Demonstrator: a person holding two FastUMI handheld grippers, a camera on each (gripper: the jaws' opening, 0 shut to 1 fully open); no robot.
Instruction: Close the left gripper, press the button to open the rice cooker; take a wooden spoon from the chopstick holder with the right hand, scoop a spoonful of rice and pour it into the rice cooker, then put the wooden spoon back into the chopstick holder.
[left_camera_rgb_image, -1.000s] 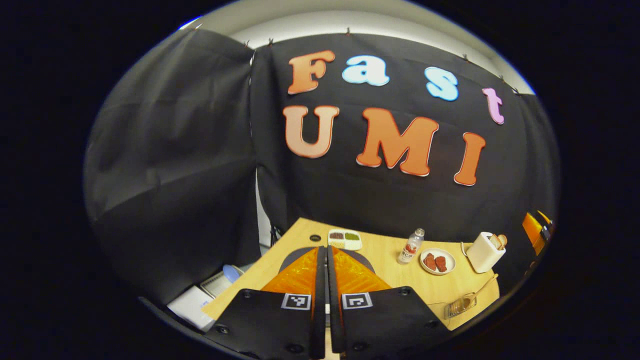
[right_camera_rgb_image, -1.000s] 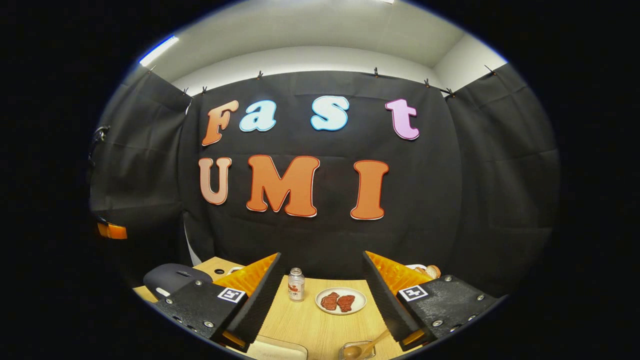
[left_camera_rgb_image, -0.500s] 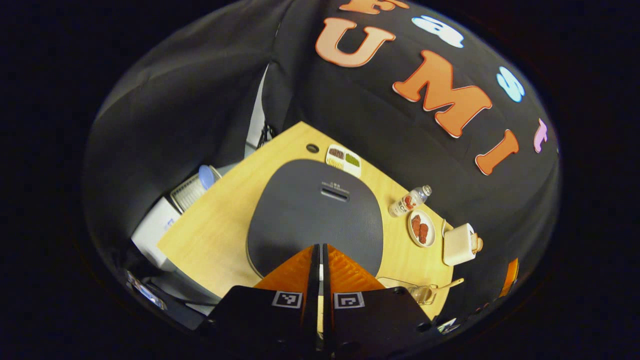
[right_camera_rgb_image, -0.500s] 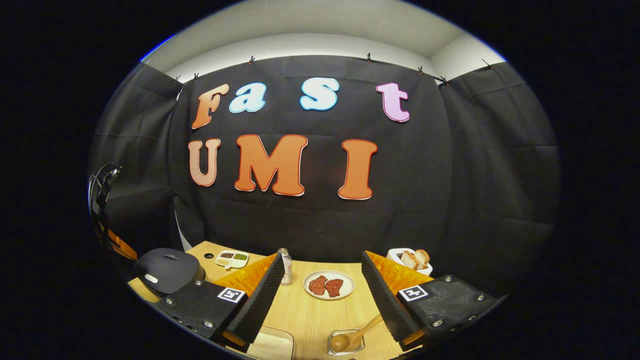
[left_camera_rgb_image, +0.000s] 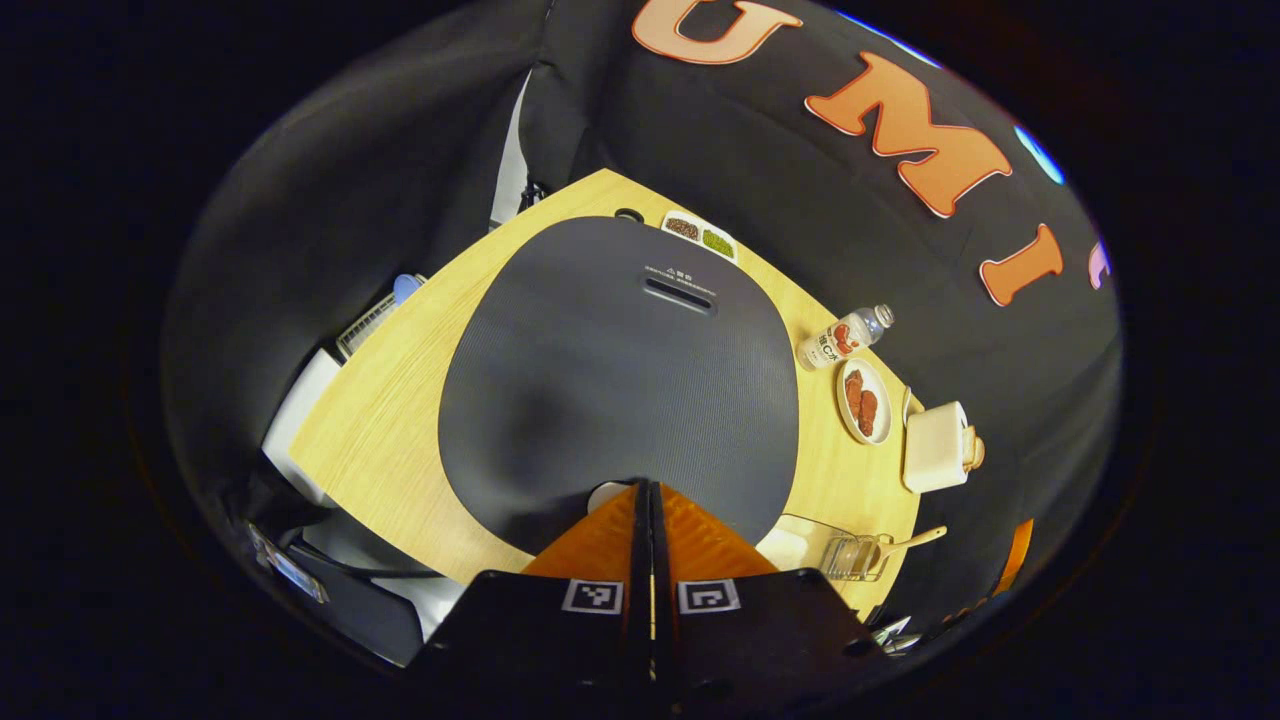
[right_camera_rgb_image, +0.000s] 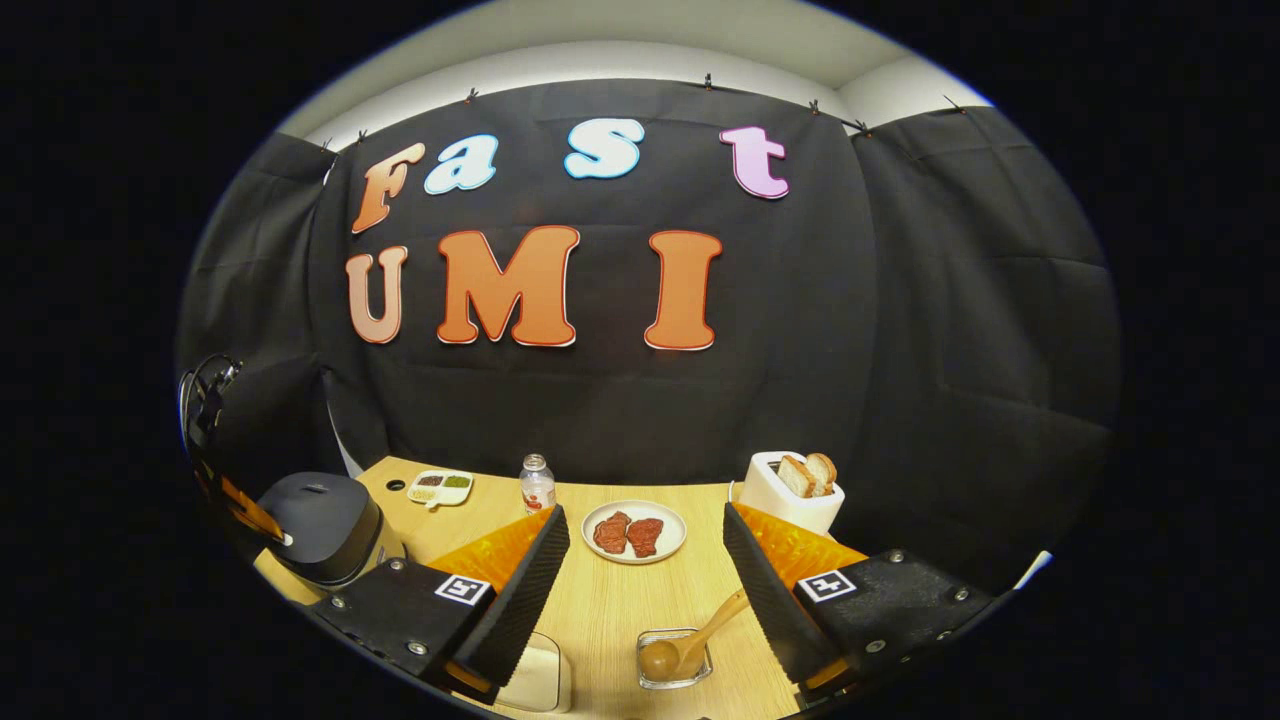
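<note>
While left hand-held gripper (left_camera_rgb_image: 648, 487) sits closed over rice cooker (left_camera_rgb_image: 620, 370), lid text unreadable, right hand-held gripper (right_camera_rgb_image: 645, 525) gapes empty.

No legible text: rice cooker (left_camera_rgb_image: 620, 370) lid print, bottle (left_camera_rgb_image: 843, 338) label too small (both blurred).

Both views are evenly lit from above, with bright ceiling light showing at the top of the right gripper view. The black cloth swallows most light, so the walls read dim while the pale worktop (right_camera_rgb_image: 610, 610) stands out bright. The cooker (left_camera_rgb_image: 618, 375) lid shows a soft dull sheen and a darker patch near its front. Shadows are faint and short. Fisheye bending curves the worktop (left_camera_rgb_image: 385, 400) edges strongly. Focus is sharp at centre, softer at the rim.
</note>
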